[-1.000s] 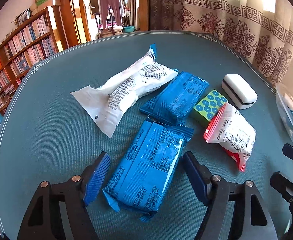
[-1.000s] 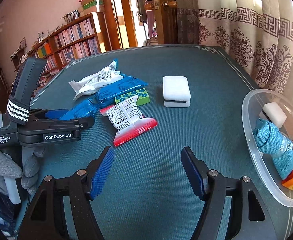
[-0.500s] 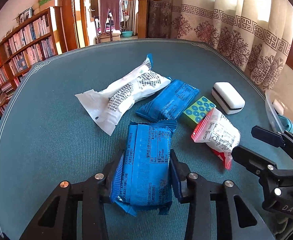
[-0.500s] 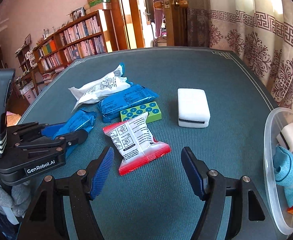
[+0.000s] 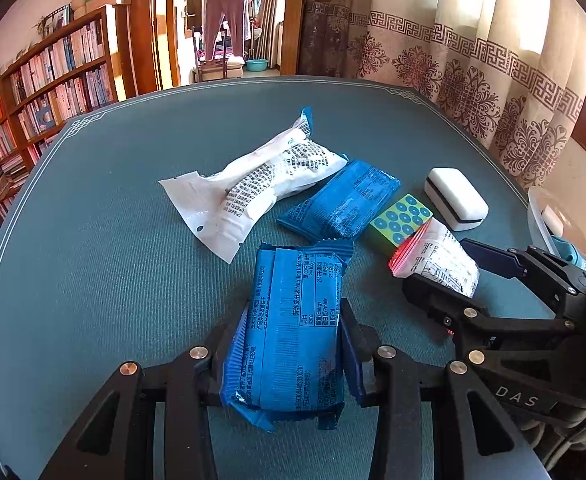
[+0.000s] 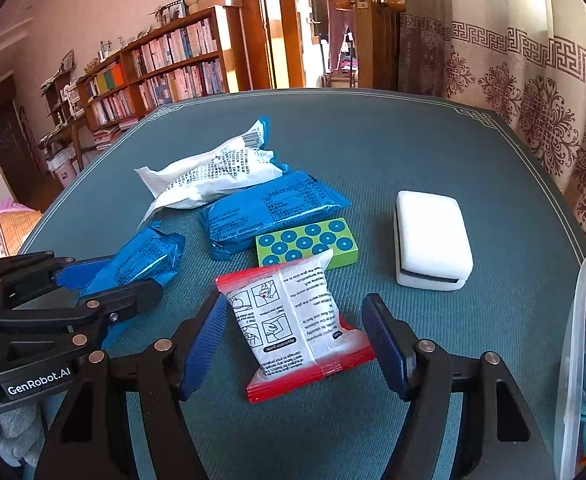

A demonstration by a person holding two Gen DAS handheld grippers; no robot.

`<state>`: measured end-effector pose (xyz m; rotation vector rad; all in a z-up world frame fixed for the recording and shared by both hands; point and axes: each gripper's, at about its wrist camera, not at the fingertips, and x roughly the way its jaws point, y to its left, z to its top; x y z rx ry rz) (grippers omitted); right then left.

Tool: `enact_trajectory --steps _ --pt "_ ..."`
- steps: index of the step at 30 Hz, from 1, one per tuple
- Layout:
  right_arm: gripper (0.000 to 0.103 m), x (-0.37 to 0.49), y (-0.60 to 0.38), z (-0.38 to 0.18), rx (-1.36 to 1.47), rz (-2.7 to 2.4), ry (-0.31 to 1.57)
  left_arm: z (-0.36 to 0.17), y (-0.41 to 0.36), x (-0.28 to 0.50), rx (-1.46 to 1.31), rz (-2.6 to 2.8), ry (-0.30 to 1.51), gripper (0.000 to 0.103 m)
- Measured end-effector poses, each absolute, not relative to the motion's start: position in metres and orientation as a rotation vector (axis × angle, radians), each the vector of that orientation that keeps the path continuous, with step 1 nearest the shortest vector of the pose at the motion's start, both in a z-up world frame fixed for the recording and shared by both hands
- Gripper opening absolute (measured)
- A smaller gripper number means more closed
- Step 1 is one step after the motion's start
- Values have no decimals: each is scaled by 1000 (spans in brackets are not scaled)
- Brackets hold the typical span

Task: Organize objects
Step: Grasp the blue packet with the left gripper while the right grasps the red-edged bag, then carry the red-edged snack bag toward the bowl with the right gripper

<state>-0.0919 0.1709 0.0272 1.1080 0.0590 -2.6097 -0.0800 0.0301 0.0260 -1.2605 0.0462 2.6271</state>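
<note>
Your left gripper (image 5: 293,344) pinched the near blue packet (image 5: 293,320) for lifting; your right gripper (image 6: 293,344) straddled, spread wide, the red-edged pouch (image 6: 293,320), ready to close.

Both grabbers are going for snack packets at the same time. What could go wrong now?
1. The left gripper squeezes a soft blue packet; a hard pinch might crush what is inside.
2. The right gripper is open around the red-and-white packet, which leans on the green dotted box; lifting may nudge that box.
3. The two grippers are close together and could bump.
</note>
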Motion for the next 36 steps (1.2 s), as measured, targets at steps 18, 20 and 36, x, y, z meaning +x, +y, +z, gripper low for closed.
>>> enact_trajectory --steps 18,20,36 --pt "49 -71 178 23 1126 -2594 17 24 36 -76 -1258 2605 59 44" --pt "49 -66 183 24 1124 -2601 0 24 37 -75 -1258 2601 62 44" --pt "49 -26 234 57 1042 -2727 -123 22 53 -69 -1267 2572 88 44"
